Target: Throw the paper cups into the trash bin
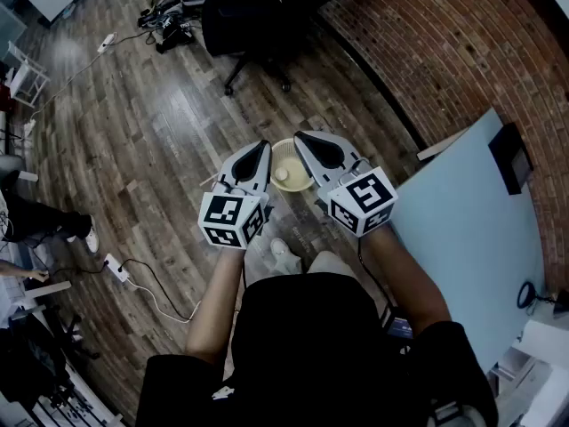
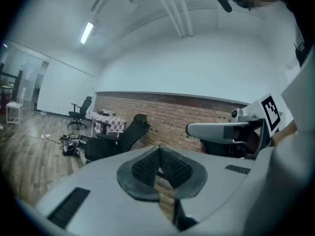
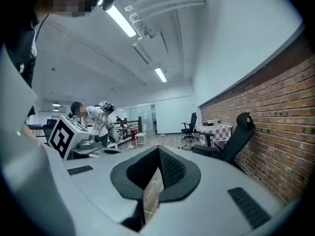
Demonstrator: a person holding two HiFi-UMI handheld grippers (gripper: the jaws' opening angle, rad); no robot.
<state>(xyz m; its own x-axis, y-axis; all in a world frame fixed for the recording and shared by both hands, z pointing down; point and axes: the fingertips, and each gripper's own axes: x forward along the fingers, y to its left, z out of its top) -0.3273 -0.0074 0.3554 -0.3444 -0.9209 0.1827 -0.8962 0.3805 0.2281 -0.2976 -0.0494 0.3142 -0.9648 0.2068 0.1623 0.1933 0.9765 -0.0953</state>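
The left tool (image 1: 261,149) and right tool (image 1: 304,140) cover both sides of the trash bin (image 1: 289,152). The pale thing (image 1: 281,174) inside is too small to tell. The picture's left edge cuts off a person (image 1: 36,221) standing on the floor.

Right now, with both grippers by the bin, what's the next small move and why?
Probably pull both grippers back and look around for another cup. The left gripper and right gripper are shut with nothing between their jaws, flanking the trash bin, which already holds a pale object, possibly a cup. No other cup is in view.
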